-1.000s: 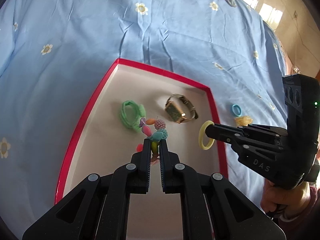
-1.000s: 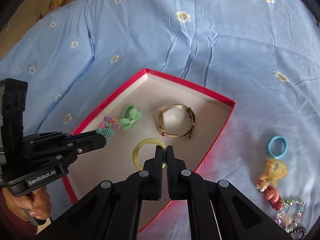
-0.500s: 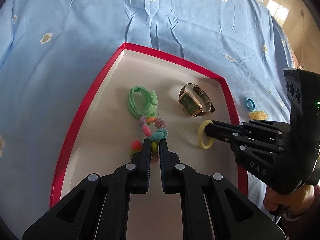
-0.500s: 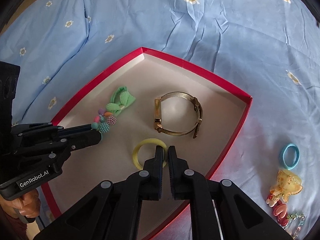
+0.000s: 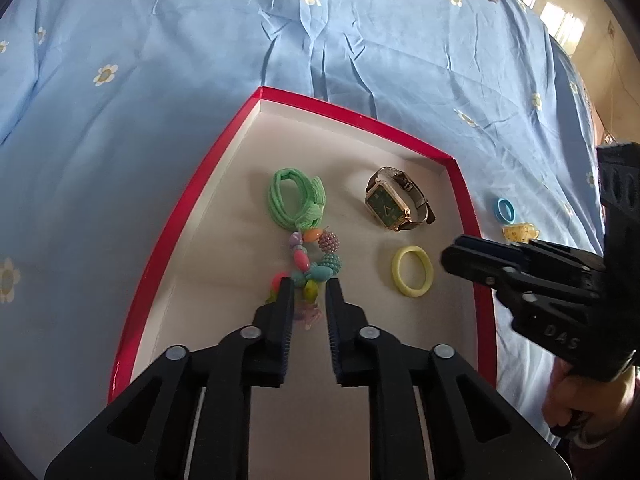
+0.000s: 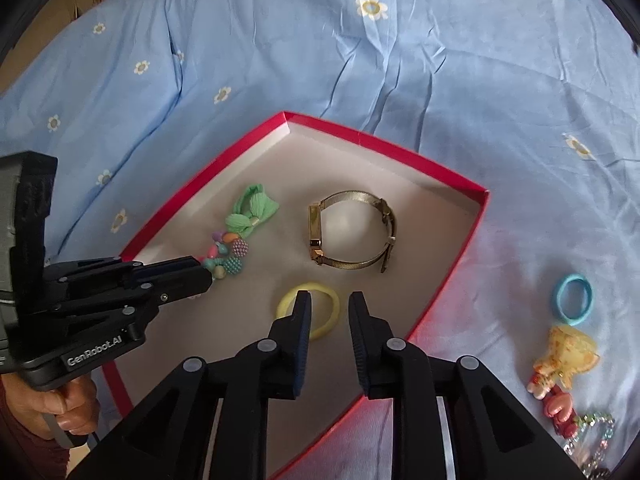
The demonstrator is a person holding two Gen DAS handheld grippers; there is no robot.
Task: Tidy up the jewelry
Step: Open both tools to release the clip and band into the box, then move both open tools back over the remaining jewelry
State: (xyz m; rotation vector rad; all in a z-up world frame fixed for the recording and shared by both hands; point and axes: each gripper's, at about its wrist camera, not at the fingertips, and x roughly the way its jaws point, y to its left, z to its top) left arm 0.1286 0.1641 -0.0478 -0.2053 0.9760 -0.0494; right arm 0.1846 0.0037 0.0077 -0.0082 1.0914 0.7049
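Open floor in the red-rimmed box beyond the watch, unobstructed.

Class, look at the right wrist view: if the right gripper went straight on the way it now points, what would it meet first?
Most likely the yellow ring on the floor of the red box. The right gripper has its jaws opening, and the ring lies just beyond its tips, partly behind the left finger. Depth is hard to judge.

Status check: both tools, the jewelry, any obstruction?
Left tool opening over multicoloured bead bracelet. Right tool opening, yellow ring-shaped hair tie lies in red-rimmed box. Nothing in the way.
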